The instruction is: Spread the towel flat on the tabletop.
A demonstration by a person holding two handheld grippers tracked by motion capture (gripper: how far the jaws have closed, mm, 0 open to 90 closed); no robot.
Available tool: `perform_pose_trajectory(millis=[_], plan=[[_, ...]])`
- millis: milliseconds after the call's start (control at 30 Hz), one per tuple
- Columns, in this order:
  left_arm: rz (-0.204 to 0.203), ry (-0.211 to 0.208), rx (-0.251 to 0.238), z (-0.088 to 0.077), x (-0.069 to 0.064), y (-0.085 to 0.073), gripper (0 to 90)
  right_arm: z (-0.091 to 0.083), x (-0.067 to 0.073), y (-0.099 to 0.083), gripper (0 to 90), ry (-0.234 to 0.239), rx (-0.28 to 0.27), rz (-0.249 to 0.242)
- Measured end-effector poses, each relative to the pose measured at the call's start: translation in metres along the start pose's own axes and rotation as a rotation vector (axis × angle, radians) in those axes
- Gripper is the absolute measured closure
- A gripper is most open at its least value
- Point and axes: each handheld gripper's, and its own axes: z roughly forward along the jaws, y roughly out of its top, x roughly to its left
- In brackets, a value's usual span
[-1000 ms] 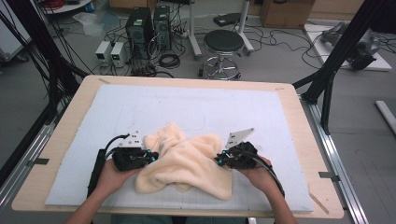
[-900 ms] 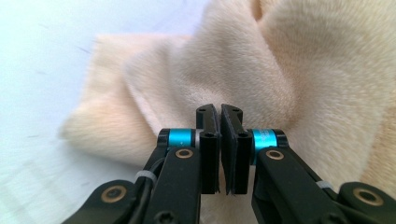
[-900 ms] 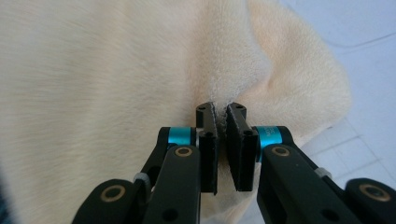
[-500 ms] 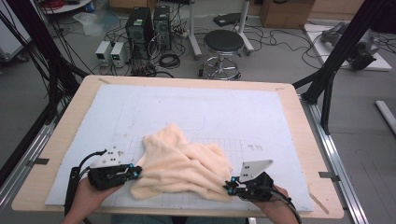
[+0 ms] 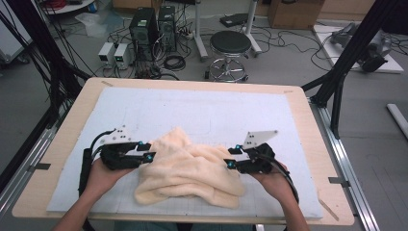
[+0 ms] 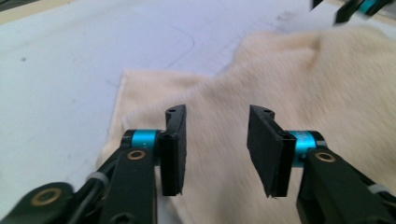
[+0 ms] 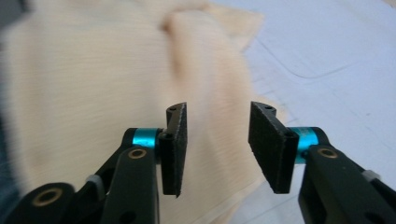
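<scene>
No text, label or number can be read

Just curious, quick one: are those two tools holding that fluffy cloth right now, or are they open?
Left tool: open, holding nothing, poised over the cream cloth.
Right tool: open, holding nothing, over the same cloth.

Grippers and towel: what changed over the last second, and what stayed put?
Both grippers swung out toward the near edge, then came back in: the left gripper at the cream towel's left side, the right gripper at its right. Both now stand open, nothing between the jaws. The towel spread wider, still crumpled. The white mat and table stayed put.
</scene>
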Motion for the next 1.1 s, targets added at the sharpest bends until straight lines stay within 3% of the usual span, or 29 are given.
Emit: perform_pose_trajectory(millis=[67, 133, 167, 200, 233, 267, 300, 333, 367, 400, 433, 467, 533, 567, 600, 633, 700, 733, 900, 1000, 1033, 1067, 1100], plan=[[0.042, 0.032, 0.039, 0.022, 0.007, 0.003, 49.7, 0.023, -0.019, -0.002, 41.5, 0.023, 0.004, 0.046], [0.037, 0.032, 0.054, 0.031, 0.011, 0.002, 44.0, 0.039, -0.029, -0.005, 38.6, 0.049, 0.017, 0.059], [0.023, 0.026, 0.067, 0.036, 0.013, 0.001, 43.5, 0.044, -0.031, -0.006, 38.4, 0.058, 0.029, 0.061], [0.011, -0.002, 0.107, 0.045, 0.017, -0.002, 45.3, 0.053, -0.032, -0.009, 39.2, 0.077, 0.063, 0.066], [0.002, -0.031, 0.146, 0.051, 0.019, -0.005, 45.3, 0.053, -0.032, -0.009, 39.2, 0.077, 0.063, 0.066], [-0.007, -0.063, 0.190, 0.058, 0.019, -0.008, 59.9, 0.064, -0.030, -0.012, 57.9, 0.138, 0.119, 0.059], [0.007, -0.078, 0.207, 0.061, 0.017, -0.010, 66.2, 0.065, -0.029, -0.012, 63.6, 0.149, 0.120, 0.053], [0.057, -0.066, 0.200, 0.062, 0.010, -0.011, 72.7, 0.063, -0.027, -0.012, 74.3, 0.148, 0.119, 0.033], [0.057, -0.066, 0.200, 0.062, 0.010, -0.011, 81.2, 0.063, -0.027, -0.012, 74.3, 0.148, 0.119, 0.033], [0.077, -0.049, 0.197, 0.060, 0.007, -0.010, 81.2, 0.060, -0.025, -0.010, 79.4, 0.141, 0.115, 0.021], [0.086, -0.040, 0.196, 0.058, 0.006, -0.009, 86.1, 0.050, -0.024, -0.008, 82.9, 0.101, 0.099, 0.007], [0.062, -0.037, 0.181, 0.052, 0.007, -0.007, 86.7, 0.044, -0.023, -0.006, 83.1, 0.077, 0.083, -0.001], [0.053, -0.030, 0.168, 0.048, 0.009, -0.005, 87.0, 0.038, -0.023, -0.005, 83.5, 0.058, 0.062, 0.004], [0.043, -0.005, 0.125, 0.038, 0.012, -0.002, 87.4, 0.024, -0.022, -0.003, 84.0, 0.025, 0.028, 0.009], [0.043, -0.005, 0.125, 0.038, 0.012, -0.002, 87.6, 0.019, -0.022, -0.002, 84.0, 0.009, 0.023, 0.010], [0.021, 0.018, 0.083, 0.030, 0.014, 0.002, 87.6, 0.019, -0.022, -0.002, 84.0, 0.009, 0.023, 0.010], [0.005, 0.047, 0.027, 0.018, 0.017, 0.008, 87.8, 0.004, -0.022, 0.002, 84.1, -0.039, 0.002, 0.000], [0.000, 0.062, 0.001, 0.008, 0.020, 0.014, 87.9, -0.010, -0.023, 0.008, 84.0, -0.088, -0.020, -0.011], [0.003, 0.085, -0.060, -0.011, 0.020, 0.026, 87.9, -0.034, -0.024, 0.018, 83.5, -0.149, -0.067, -0.019], [0.036, 0.069, -0.017, -0.014, 0.015, 0.019, 87.8, -0.034, -0.017, 0.012, 82.8, -0.128, -0.013, -0.028], [0.034, 0.056, 0.001, -0.013, 0.012, 0.012, 87.8, -0.034, -0.017, 0.012, 82.8, -0.128, -0.013, -0.028], [0.029, 0.030, 0.050, -0.009, 0.007, -0.002, 87.8, -0.026, -0.015, 0.001, 82.7, -0.095, 0.042, -0.015], [0.029, 0.030, 0.050, -0.009, 0.007, -0.002, 87.8, -0.026, -0.015, 0.001, 82.7, -0.095, 0.042, -0.015]])
